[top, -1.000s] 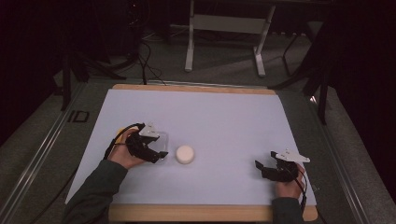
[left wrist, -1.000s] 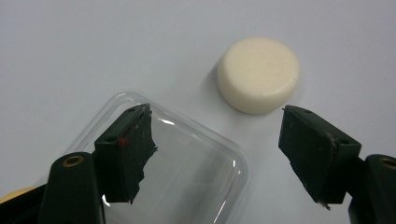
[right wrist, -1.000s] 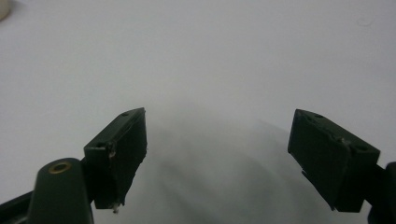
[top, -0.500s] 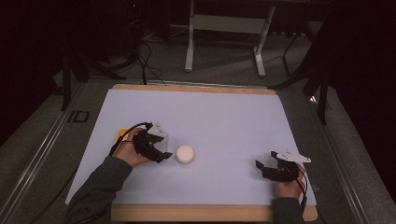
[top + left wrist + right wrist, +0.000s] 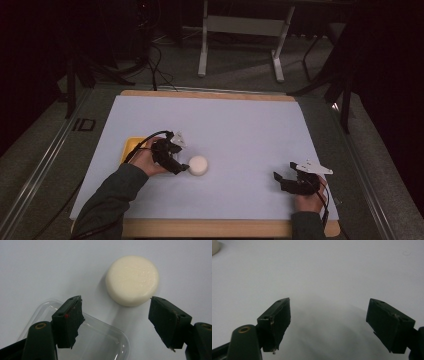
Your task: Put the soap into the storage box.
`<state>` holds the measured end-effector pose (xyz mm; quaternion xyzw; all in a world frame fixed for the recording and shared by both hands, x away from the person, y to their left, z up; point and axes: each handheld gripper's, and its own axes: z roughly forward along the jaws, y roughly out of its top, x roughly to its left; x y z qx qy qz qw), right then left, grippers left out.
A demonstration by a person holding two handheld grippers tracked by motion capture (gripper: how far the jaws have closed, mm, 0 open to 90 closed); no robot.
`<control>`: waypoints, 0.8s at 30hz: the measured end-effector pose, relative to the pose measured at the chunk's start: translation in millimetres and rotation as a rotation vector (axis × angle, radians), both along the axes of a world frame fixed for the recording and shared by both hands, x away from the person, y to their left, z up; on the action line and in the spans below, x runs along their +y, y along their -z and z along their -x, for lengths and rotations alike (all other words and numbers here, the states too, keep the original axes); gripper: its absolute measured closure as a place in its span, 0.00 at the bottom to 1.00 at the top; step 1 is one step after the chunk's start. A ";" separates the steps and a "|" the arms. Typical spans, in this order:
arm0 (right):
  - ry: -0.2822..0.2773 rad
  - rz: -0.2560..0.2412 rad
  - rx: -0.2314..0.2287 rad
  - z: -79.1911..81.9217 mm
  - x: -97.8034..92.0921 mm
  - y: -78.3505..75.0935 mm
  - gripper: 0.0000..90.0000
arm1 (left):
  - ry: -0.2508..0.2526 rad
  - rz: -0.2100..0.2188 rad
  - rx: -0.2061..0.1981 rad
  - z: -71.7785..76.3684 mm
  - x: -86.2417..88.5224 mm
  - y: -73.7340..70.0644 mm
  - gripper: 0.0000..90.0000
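Note:
A round cream-white puck point(image 5: 198, 165) point(image 5: 132, 280) lies on the white table sheet point(image 5: 225, 125), left of centre. My left gripper point(image 5: 178, 161) point(image 5: 115, 315) is open just to the puck's left, its jaws level with the puck's near edge and not touching it. Beneath its left jaw lies a clear plastic tray point(image 5: 85, 340). A yellow flat piece point(image 5: 131, 148) shows behind the left hand. My right gripper point(image 5: 280, 182) point(image 5: 328, 322) rests open near the front right of the sheet with nothing between its jaws. The puck's edge point(image 5: 214, 247) peeks into the right gripper view's top left corner.
A wooden board edge point(image 5: 210, 94) frames the sheet. Metal rails point(image 5: 45, 165) run along the table's left side. Behind the table stand a grey frame point(image 5: 240, 30) and cables on the floor point(image 5: 155, 60).
The left hand has slid its gripper to the right, up to the puck, uncovering the yellow piece behind it. The right gripper has stayed put.

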<state>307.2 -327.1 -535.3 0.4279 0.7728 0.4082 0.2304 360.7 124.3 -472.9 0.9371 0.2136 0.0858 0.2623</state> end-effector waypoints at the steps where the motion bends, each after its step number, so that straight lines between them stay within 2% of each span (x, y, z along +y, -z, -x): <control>1: 0.000 0.000 0.000 0.0 0.0 0.0 0.21 | 0.000 0.000 0.000 0.0 0.0 0.0 0.31; 4: -0.001 -0.001 0.000 -0.1 0.1 0.1 0.22 | 0.000 0.002 0.005 -2.9 -2.9 0.5 0.29; 11: -0.004 -0.001 0.000 0.0 0.1 0.1 0.22 | 0.029 -0.046 0.041 -7.3 -12.8 4.8 0.25; 17: -0.005 0.000 0.000 -0.1 0.1 0.1 0.22 | 0.035 -0.081 0.037 -8.2 -22.6 8.6 0.17; 24: -0.005 0.001 0.000 0.1 0.3 0.0 0.22 | 0.044 -0.084 0.051 -9.2 -28.2 11.4 0.15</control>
